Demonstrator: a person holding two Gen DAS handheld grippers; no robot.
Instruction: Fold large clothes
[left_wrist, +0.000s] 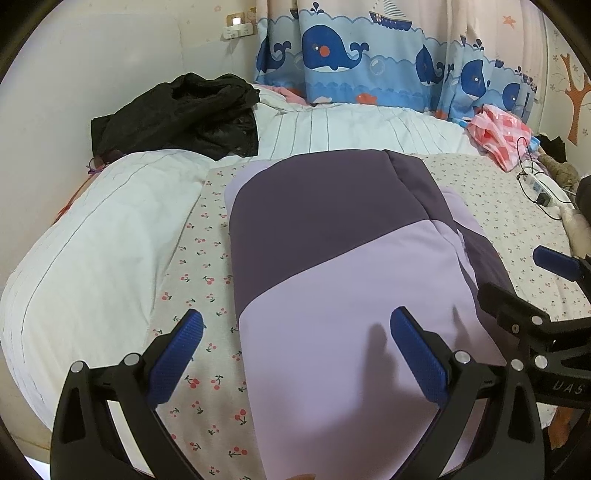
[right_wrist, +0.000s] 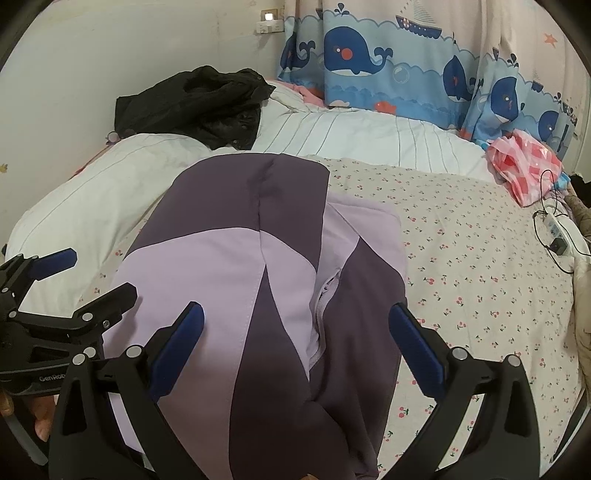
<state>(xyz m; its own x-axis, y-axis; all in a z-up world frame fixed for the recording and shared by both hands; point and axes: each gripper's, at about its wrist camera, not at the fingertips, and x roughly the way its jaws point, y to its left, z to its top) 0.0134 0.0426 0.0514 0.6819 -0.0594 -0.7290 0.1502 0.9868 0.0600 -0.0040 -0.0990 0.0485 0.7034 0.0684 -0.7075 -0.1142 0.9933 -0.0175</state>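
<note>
Jacket: the purple and lilac jacket (left_wrist: 332, 258) lies folded flat on the cherry-print sheet (right_wrist: 480, 266) of the bed, near its front edge.
Left gripper (left_wrist: 295, 354): jaws wide, holding nothing, hovering over the jacket's left edge.
Right gripper (right_wrist: 295, 347): jaws wide, empty, above the jacket's zipper side.
Duvet: white striped duvet (left_wrist: 92, 236) bunched along the bed's left and far edges.
Black garment (left_wrist: 177, 110): heaped at the far left corner.
Pink bag (right_wrist: 528, 166): at the far right edge, near the whale curtain (left_wrist: 369, 55).

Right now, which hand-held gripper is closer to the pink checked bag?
Right. The right hand-held gripper is on the pink checked bag's side; the left hand-held gripper is farther across the purple jacket.
</note>
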